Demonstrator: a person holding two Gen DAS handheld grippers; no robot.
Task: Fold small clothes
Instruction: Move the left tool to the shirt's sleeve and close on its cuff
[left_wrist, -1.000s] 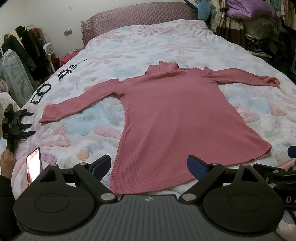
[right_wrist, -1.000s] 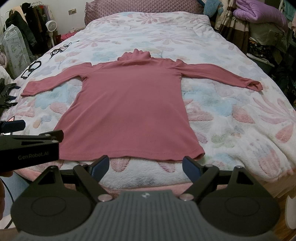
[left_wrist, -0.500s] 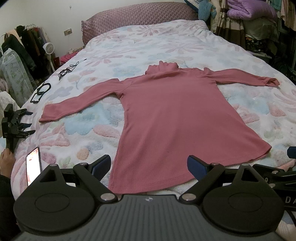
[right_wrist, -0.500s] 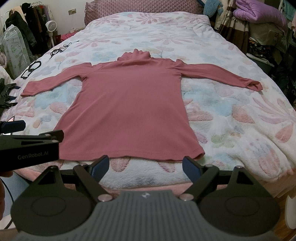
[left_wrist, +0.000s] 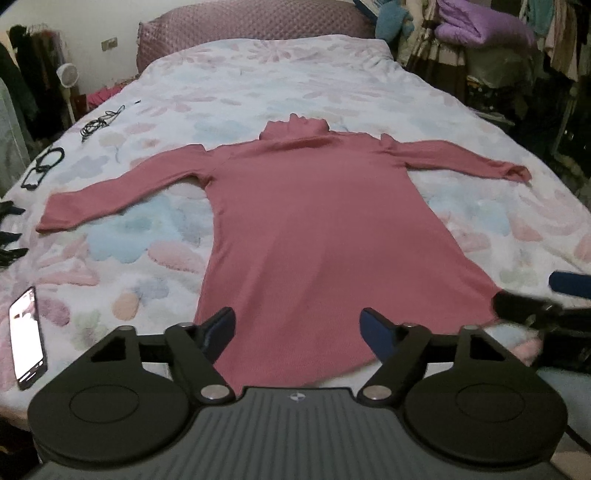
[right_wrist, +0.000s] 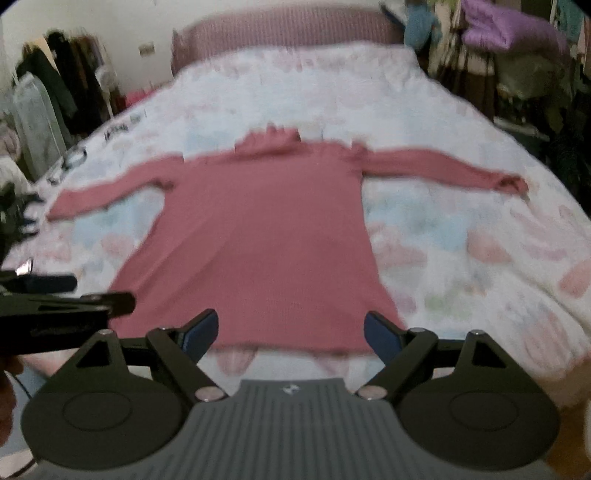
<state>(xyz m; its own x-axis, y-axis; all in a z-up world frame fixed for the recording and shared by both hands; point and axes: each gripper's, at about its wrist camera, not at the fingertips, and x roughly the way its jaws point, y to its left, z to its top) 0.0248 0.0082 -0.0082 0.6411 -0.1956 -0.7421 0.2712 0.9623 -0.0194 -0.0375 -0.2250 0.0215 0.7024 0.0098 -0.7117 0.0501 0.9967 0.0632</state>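
A pink long-sleeved turtleneck top (left_wrist: 317, 221) lies flat on the bed, collar away from me, both sleeves spread out sideways; it also shows in the blurred right wrist view (right_wrist: 258, 236). My left gripper (left_wrist: 297, 330) is open and empty over the hem's left part. My right gripper (right_wrist: 290, 332) is open and empty just above the hem's right part. Each gripper shows at the edge of the other's view: the right one (left_wrist: 546, 302), the left one (right_wrist: 66, 295).
The bed has a fluffy floral cover (left_wrist: 258, 81) and a pink padded headboard (left_wrist: 251, 26). A lit phone (left_wrist: 27, 338) lies at the near left edge. Black cables (left_wrist: 99, 123) and straps (left_wrist: 44, 166) lie at far left. Piled clothes (left_wrist: 480, 26) stand on the right.
Both grippers have moved forward and down toward the hem. The top looks larger and nearer in both views. The right wrist view is now motion-blurred.
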